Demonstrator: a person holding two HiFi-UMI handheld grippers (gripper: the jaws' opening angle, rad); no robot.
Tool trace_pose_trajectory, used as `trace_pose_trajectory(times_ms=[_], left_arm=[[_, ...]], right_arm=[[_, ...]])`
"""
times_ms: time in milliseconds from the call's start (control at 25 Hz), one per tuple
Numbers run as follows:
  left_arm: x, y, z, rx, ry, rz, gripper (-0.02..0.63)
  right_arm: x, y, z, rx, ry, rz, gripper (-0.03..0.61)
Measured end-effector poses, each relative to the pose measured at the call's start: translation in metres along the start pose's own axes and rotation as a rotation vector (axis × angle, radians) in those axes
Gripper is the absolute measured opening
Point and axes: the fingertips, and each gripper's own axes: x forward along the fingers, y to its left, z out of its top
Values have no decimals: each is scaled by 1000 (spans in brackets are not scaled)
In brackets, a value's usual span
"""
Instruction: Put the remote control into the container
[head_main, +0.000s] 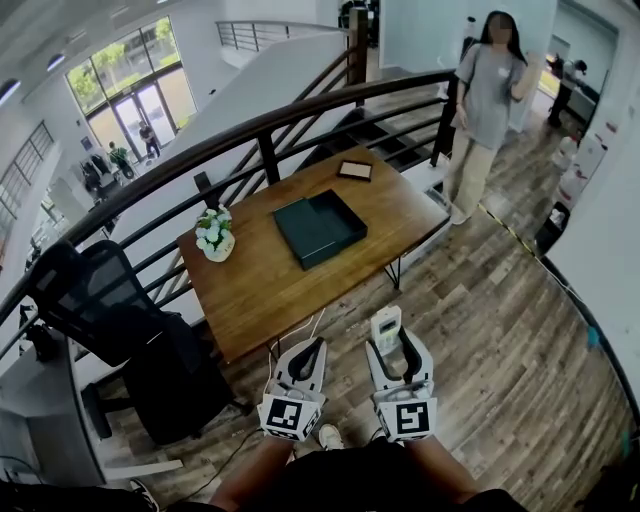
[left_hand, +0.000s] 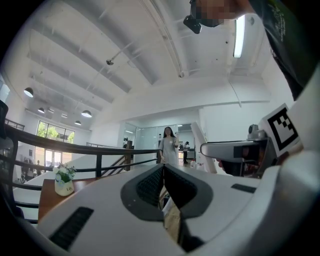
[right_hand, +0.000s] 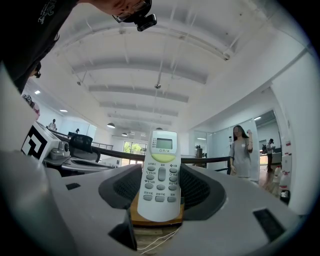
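The left gripper and the right gripper are matching pale grey moulded plastic shells. Each has two broad rounded jaws lined on their inner faces with dark grey ribbed pads, a narrow black rectangular slot sunk into the shell on either side behind the jaws, and at its rear end a white cube with black square markers. Behind the grippers the person wears a black garment whose fabric carries pale print above the right gripper, and a small black camera is worn at the head.
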Motion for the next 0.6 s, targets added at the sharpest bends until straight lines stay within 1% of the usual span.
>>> trace_pose_trajectory(times_ms=[240, 480, 600], left_arm=[[1, 10, 1, -1, -1, -2, 8], [24, 10, -2, 8, 8, 6, 8], [42, 9, -2, 8, 11, 23, 8]], right_arm=[[8, 1, 2, 18, -9, -9, 250], [23, -20, -3, 11, -11, 6, 250], [32, -38, -11, 10, 20, 23, 250]])
